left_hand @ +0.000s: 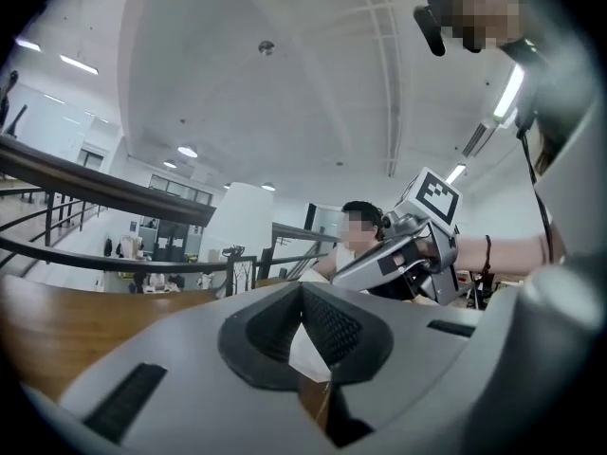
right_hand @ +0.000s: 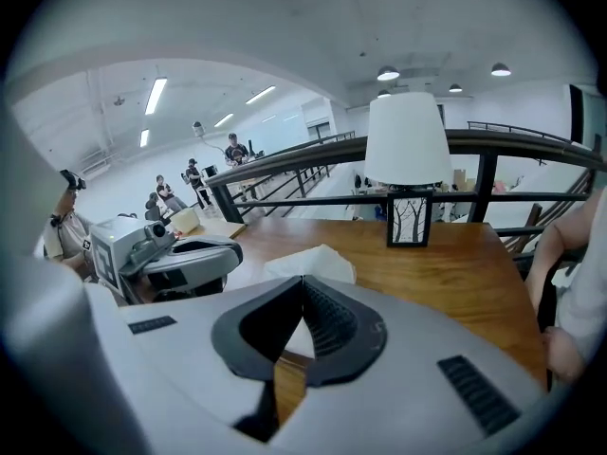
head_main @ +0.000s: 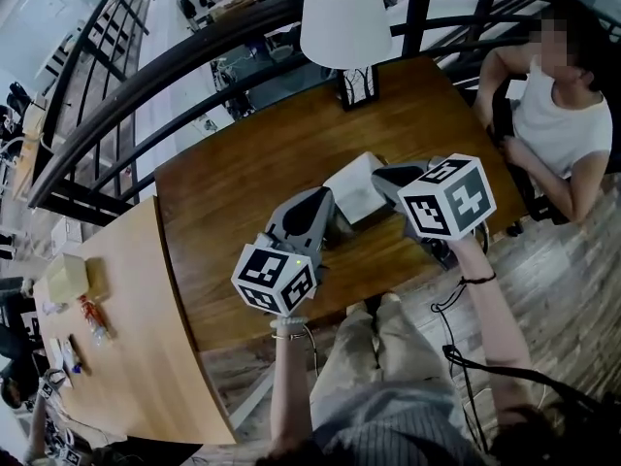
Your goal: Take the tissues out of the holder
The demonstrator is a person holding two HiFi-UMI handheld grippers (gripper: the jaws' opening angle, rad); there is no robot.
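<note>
White tissues [head_main: 355, 186] lie heaped on the wooden table [head_main: 243, 192].

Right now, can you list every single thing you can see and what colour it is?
table: one, dark brown wood, middle
tissue: one, white, on that table
lamp: one, white shade, table's far edge
second table: one, pale wood, left
box: one, yellowish, on the second table
railing: one, black, behind the tables
seated person: one, white top, right
left hand-held gripper: grey, apparently shut on the tissue
right hand-held gripper: grey, likewise
</note>
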